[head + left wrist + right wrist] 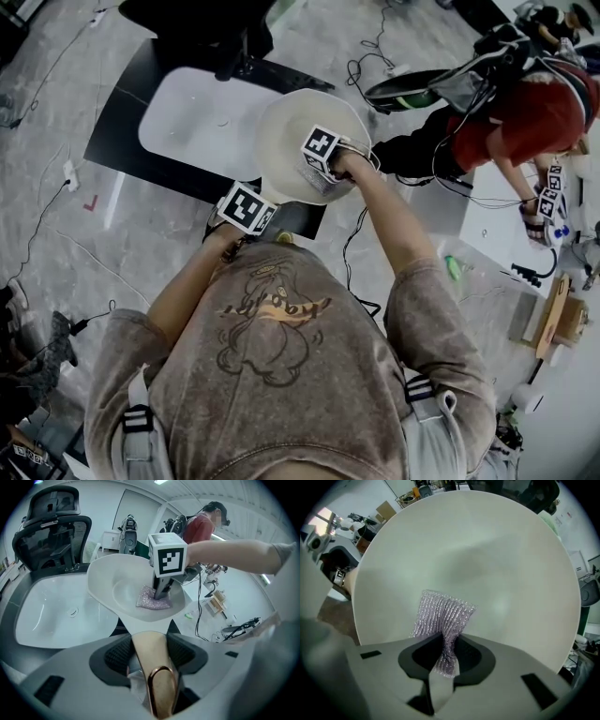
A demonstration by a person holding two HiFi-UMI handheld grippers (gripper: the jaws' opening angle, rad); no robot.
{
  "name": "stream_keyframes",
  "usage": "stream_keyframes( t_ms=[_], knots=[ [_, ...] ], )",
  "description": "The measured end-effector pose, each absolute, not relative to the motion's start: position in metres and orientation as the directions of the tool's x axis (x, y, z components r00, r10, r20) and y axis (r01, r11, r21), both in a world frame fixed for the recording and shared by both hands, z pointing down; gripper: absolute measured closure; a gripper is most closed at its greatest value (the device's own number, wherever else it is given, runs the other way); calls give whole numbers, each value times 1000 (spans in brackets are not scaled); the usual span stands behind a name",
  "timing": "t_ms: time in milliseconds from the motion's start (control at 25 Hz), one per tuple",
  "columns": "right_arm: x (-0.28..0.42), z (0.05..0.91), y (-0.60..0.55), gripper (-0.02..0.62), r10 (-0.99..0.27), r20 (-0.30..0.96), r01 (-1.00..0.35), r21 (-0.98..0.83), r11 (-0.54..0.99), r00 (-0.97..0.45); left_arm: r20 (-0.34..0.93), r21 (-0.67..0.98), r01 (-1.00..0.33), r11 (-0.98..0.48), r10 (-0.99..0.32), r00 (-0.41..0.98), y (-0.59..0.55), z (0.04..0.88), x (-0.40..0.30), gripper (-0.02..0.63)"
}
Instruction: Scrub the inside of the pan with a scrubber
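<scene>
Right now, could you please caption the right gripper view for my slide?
Right gripper pinches a purple scrubber against the inside of the pale pan.

Left gripper clamps handle; scrubber in pan

Left gripper view: handle end drops below the bottom edge, under the left gripper. Right gripper tips cover part of the scrubber. Pan hides the sink's right side.

Right gripper view: scrubber's lower end buried between the jaws. Pan's near part behind the gripper body. Room past the rim blurred, nothing there nameable.

Head view: each gripper shows little but its cube; jaws and scrubber out of sight beneath. Chair cut by the top edge. Bits on the right table too small to name.
</scene>
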State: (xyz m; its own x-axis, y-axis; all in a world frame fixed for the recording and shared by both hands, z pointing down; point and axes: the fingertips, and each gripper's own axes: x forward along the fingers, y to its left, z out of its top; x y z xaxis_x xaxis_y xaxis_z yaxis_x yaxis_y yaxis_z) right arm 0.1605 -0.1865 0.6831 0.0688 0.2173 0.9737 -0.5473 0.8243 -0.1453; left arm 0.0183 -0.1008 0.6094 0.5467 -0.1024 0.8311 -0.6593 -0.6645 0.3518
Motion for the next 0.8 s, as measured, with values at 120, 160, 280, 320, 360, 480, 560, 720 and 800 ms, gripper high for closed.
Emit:
stream_keyframes(
  t_ms=[120, 160, 280, 320, 360, 480, 560, 720, 800],
  knots=[
    [140, 686, -176, 506, 244, 970, -543, -201, 815, 7, 833, 352, -657, -667, -97, 545, -102, 610, 17, 350],
    [133, 687, -174, 506, 249, 968, -543, -216, 811, -13, 833, 352, -655, -669, -96, 545, -102, 610, 16, 350],
    [118, 688, -171, 506, 254, 966, -544, -240, 804, -51, 836, 348, -647, -678, -88, 542, -101, 610, 16, 350],
    [114, 688, -171, 506, 253, 966, -541, -242, 805, -55, 838, 346, -643, -684, -83, 539, -101, 611, 16, 350],
    [111, 688, -171, 506, 253, 966, -537, -243, 808, -57, 841, 343, -638, -689, -76, 535, -101, 611, 16, 350],
    [100, 690, -173, 508, 252, 965, -523, -248, 815, -66, 848, 340, -628, -700, -60, 526, -101, 611, 16, 350],
    [91, 689, -178, 506, 244, 966, -520, -250, 817, -81, 849, 342, -625, -702, -54, 526, -101, 611, 17, 350],
    [73, 686, -192, 506, 220, 968, -525, -249, 814, -118, 849, 346, -617, -707, -44, 527, -102, 610, 16, 350],
    [68, 682, -198, 506, 213, 969, -519, -247, 818, -125, 849, 349, -612, -710, -38, 527, -102, 609, 16, 348]
  ],
)
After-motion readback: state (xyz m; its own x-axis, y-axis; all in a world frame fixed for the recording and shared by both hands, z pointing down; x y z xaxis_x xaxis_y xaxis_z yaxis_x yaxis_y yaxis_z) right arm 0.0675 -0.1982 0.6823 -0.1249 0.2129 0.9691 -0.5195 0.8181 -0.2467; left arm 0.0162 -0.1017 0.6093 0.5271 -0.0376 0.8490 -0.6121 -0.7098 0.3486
